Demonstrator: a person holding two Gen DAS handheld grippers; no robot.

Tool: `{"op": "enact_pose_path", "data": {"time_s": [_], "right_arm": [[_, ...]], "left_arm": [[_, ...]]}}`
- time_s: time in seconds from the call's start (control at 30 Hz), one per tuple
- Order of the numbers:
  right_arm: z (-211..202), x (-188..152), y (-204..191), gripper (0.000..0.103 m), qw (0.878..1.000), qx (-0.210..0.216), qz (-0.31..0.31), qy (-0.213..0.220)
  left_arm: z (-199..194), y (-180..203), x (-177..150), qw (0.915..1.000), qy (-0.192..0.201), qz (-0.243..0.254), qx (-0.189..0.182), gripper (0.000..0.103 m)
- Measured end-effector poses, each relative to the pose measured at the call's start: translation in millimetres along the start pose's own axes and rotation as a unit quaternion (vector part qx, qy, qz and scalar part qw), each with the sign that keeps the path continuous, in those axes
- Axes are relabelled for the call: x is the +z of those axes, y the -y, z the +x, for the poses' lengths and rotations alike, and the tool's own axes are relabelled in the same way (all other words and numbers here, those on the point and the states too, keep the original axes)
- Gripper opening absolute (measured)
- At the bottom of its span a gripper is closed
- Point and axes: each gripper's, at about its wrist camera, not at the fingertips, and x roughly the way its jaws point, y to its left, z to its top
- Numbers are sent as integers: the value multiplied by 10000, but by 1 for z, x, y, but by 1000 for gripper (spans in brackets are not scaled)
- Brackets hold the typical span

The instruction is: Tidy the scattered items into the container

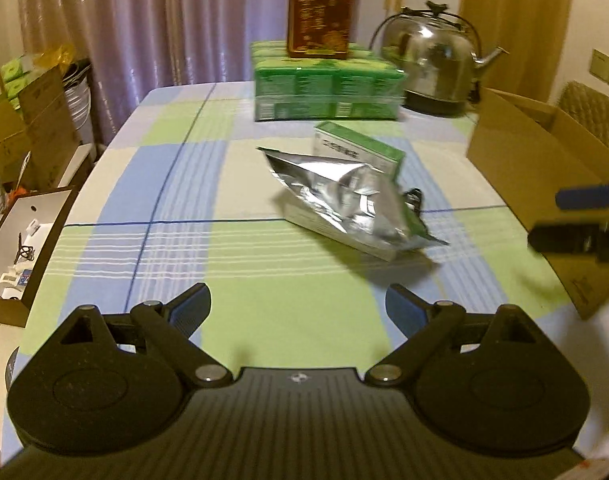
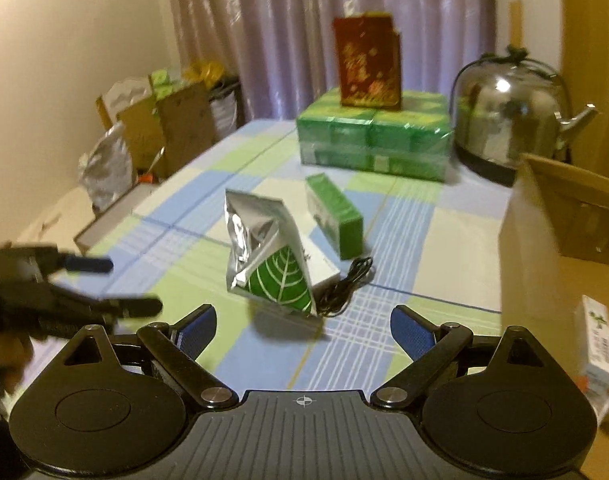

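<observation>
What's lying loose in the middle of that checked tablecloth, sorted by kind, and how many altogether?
Foil pouch: 1
Small green box: 1
Flat white box under the pouch: 1
Black cable: 1
Total: 4

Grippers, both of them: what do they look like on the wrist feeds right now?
The left gripper and right gripper match: black ribbed bodies with a small white crosshair mark, two round black domes, black linkage arms on silver pivot pins, and blue textured pads on the fingers. No cables show on either. No sleeve can be made out.
</observation>
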Motion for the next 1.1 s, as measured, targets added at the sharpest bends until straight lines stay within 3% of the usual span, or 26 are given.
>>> {"op": "enact_pose_path", "data": {"time_s": [0.27, 0.57, 0.87, 1.1], "right_arm": [[58, -2, -7, 91, 9979, 54, -611, -183], [104, -3, -21, 88, 9903, 38, -1388, -8], [117, -12, -36, 43, 9841, -233, -1755, 154], [102, -23, -52, 36, 9840, -330, -1745, 154]], "left_arm": [[23, -11, 24, 9999, 71, -90, -7, 92], [43, -23, 22, 9994, -82, -318, -95, 92], [51, -44, 18, 9981, -174, -579, 116, 92], [47, -50, 16, 9970, -106, -765, 35, 92]]}}
